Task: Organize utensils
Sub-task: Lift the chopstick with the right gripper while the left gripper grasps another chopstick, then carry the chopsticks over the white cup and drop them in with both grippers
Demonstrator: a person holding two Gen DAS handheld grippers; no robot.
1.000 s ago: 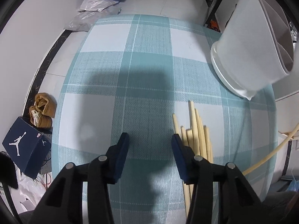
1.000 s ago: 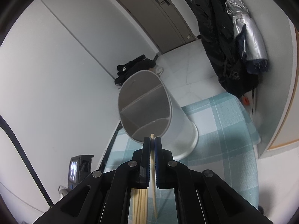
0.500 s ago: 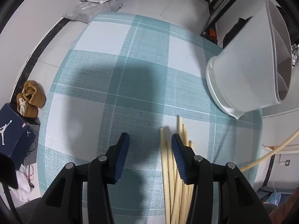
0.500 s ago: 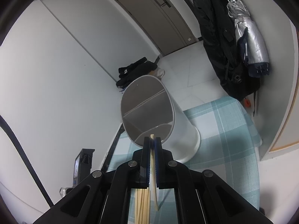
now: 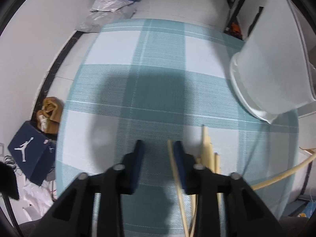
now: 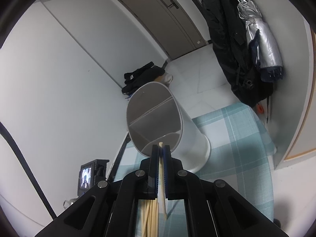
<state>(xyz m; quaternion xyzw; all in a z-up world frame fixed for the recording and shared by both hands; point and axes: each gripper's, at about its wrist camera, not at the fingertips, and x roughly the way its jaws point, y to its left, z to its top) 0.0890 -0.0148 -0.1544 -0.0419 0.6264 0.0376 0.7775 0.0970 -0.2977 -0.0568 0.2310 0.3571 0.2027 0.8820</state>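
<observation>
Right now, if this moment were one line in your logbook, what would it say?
left gripper: closing around one chopstick on checked cloth | right gripper: shut on held chopstick, aimed at white holder | pile: unsorted

A teal-and-white checked tablecloth (image 5: pixel 158 69) lies under pale cream chopsticks (image 5: pixel 207 148) and a white holder (image 6: pixel 189 138) with a grey inside, beside a navy shoebox (image 5: pixel 29 156) with a white logo, tan shoes (image 5: pixel 49 110) and a brown-grey door (image 6: pixel 164 13)

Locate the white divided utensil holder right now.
The utensil holder stands on the checked tablecloth just ahead of the right gripper, its mouth facing the camera; in the left wrist view it sits at the right edge beyond the loose chopsticks.
</observation>
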